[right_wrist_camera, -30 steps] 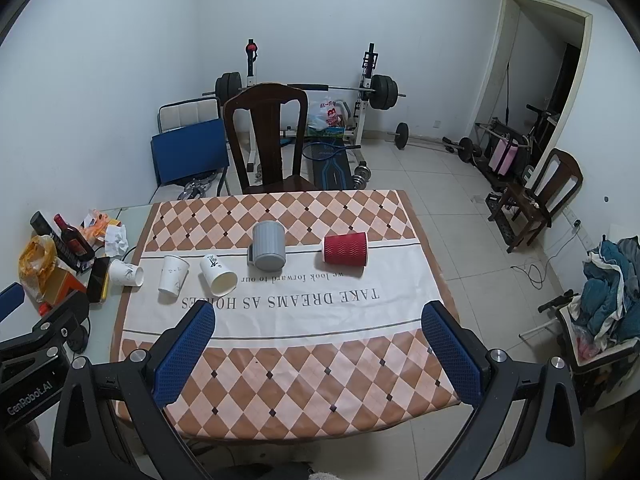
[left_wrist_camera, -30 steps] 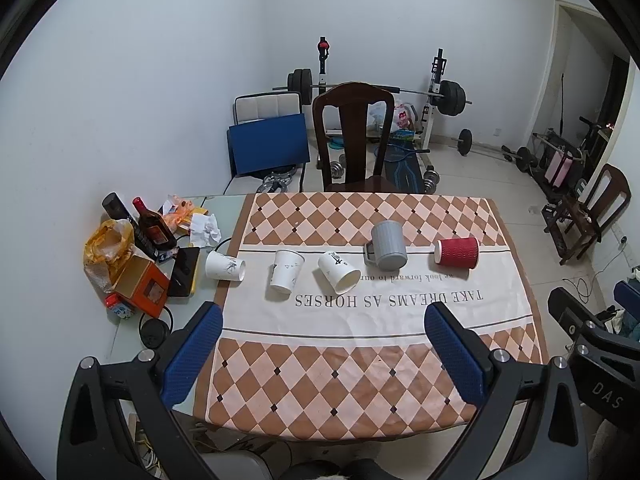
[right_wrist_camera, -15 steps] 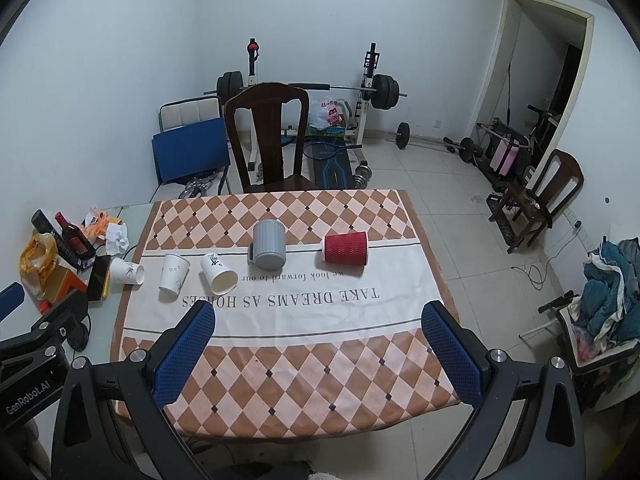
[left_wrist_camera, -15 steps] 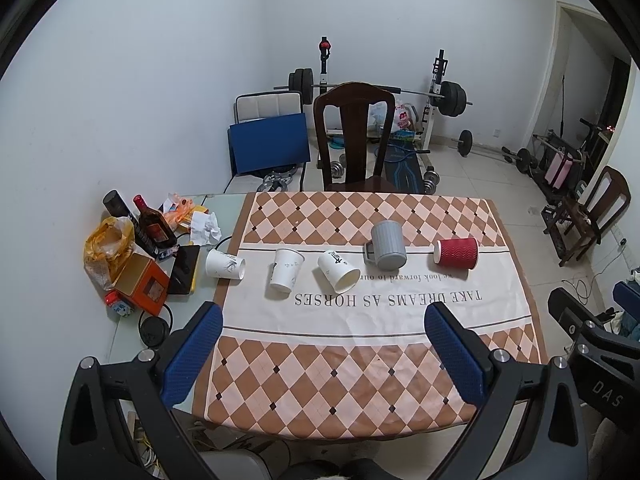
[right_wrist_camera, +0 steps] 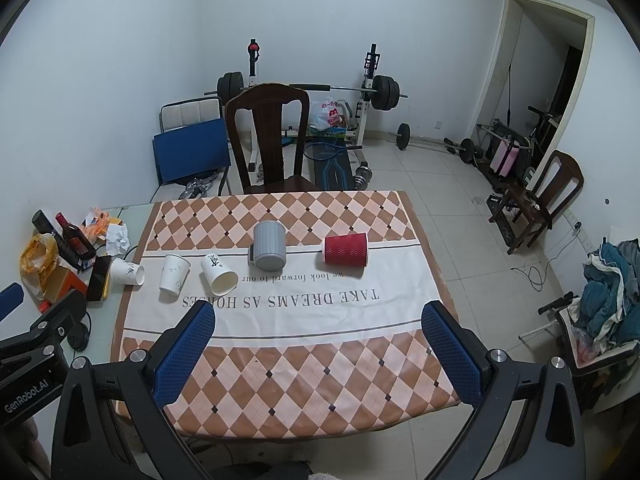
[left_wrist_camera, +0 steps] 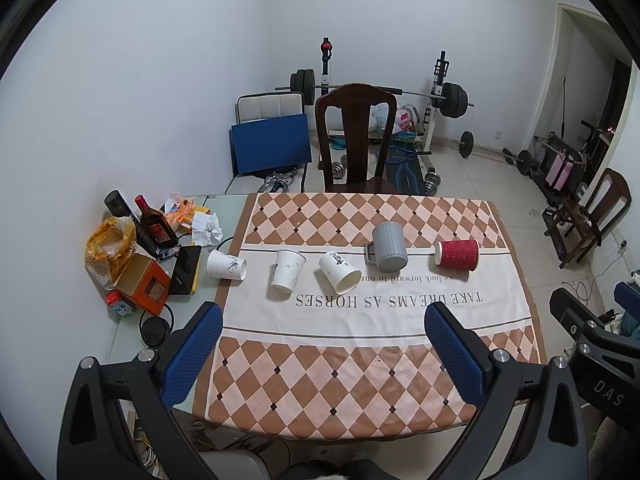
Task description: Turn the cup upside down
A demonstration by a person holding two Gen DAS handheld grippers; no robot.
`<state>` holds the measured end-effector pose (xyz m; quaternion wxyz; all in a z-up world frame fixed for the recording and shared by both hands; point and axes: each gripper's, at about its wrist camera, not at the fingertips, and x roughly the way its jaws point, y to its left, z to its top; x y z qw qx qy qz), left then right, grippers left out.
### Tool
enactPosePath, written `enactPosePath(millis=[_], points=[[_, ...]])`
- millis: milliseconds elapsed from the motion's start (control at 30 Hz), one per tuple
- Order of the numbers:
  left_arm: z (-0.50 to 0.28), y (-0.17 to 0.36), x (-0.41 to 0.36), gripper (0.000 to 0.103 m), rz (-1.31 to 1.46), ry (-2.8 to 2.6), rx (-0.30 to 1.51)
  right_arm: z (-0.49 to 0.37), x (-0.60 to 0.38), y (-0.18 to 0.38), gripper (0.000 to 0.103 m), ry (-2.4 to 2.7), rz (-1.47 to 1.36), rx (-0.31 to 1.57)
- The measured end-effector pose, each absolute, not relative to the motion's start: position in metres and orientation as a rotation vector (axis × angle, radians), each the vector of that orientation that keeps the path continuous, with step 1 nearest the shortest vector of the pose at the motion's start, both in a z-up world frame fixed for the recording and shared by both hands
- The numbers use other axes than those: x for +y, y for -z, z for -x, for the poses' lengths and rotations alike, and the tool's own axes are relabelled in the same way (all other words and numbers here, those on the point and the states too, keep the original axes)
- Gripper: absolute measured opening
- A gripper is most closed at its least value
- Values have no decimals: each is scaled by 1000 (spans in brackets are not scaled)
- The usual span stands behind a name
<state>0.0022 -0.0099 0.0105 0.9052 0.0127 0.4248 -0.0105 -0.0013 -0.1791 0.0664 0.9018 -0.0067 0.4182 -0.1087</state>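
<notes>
Both sets of jaws are wide apart and hold nothing. The left gripper (left_wrist_camera: 322, 344) and the right gripper (right_wrist_camera: 318, 342) hang over the near edge of the worktop (left_wrist_camera: 360, 384).

Farther back, 5 cups sit in a row across the cloth. 3 are white paper cups: one (left_wrist_camera: 226, 265) lies on its side at the left, one (left_wrist_camera: 287, 271) looks nearly upright, and one (left_wrist_camera: 340, 273) is tipped over. They are light and soft, so squeeze gently around the middle or they squash.

Next is the grey mug (left_wrist_camera: 387, 247), which looks hard and heavier. Grab its ribbed side, not the handle.

The red cup (right_wrist_camera: 345, 249) lies on its side. Its bumpy wall should not slip.
</notes>
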Motion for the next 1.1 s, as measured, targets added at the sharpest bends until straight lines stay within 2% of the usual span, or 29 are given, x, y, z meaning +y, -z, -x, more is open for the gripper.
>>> enactPosePath(millis=[267, 400, 900, 1100], points=[[-8, -4, -11, 103, -7, -35, 912, -12, -191, -58, 103, 197, 10, 899], [-21, 19, -2, 103, 13, -122, 943, -35, -193, -28, 103, 168, 21, 968], [-93, 183, 84, 103, -14, -381, 1250, -148, -129, 200, 103, 71, 134, 1351], [-151, 239, 146, 103, 144, -411, 1393, -184, -110, 267, 103, 144, 94, 1477]])
